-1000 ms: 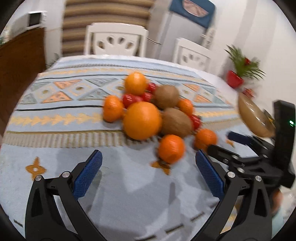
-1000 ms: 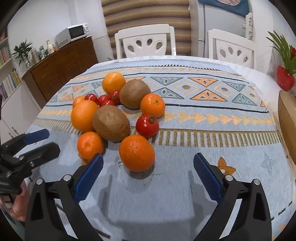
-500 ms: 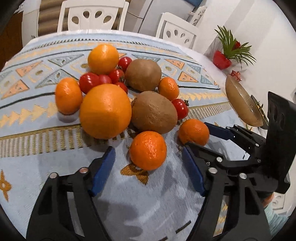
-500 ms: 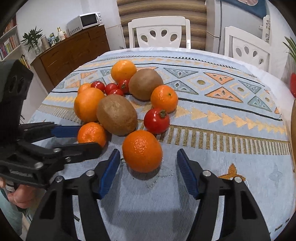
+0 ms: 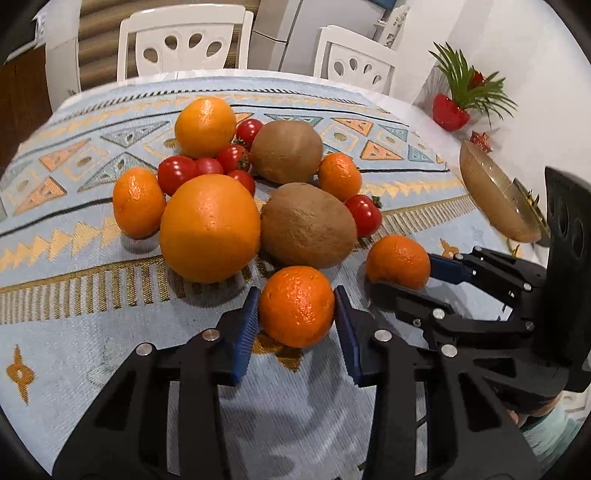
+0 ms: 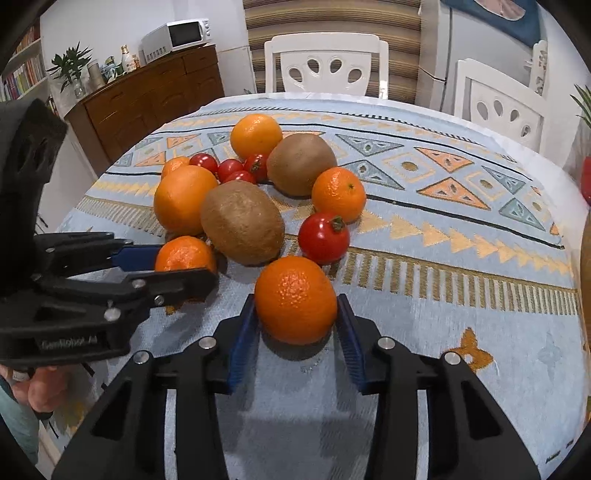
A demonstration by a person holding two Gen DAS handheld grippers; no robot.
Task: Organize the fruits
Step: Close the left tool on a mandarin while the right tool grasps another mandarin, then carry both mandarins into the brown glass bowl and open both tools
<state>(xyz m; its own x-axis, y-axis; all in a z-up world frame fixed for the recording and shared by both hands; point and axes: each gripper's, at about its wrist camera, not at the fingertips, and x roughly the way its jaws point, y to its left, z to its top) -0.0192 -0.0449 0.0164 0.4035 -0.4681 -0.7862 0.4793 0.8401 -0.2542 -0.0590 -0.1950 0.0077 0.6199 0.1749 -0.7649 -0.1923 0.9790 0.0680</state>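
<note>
The left gripper [image 5: 297,317] has its blue pads closed against both sides of a small mandarin [image 5: 296,305] resting on the tablecloth [image 5: 74,354]. The right gripper [image 6: 295,314] is likewise closed on a second mandarin [image 6: 295,298], also sitting on the cloth. Each tool appears in the other's view, and the two held fruits lie near each other at the front edge of the pile.

Directly behind the left-held mandarin sit a large orange [image 5: 209,227] and a kiwi [image 5: 307,225], the kiwi close enough to crowd the grip. A single tomato [image 6: 323,237] stands just behind the right-held mandarin. Further back lie a second kiwi [image 6: 301,163], a second orange [image 6: 256,135], a third mandarin [image 6: 338,194] and a cluster of small tomatoes [image 5: 207,166]. A fourth mandarin [image 5: 138,201] lies at the left of the pile.

The mandarins and oranges have dimpled, glossy peel; the kiwis are egg-shaped with dull brown fuzz; the tomatoes are smooth and shiny. The cloth is woven, pale blue with orange and gold geometric bands. A translucent amber bowl [image 5: 495,199] stands at the table's right side, well apart from the fruit. Two white chairs [image 6: 327,66] with cut-out backs stand beyond the table, and a wooden sideboard [image 6: 147,96] carries a microwave [image 6: 175,35].
</note>
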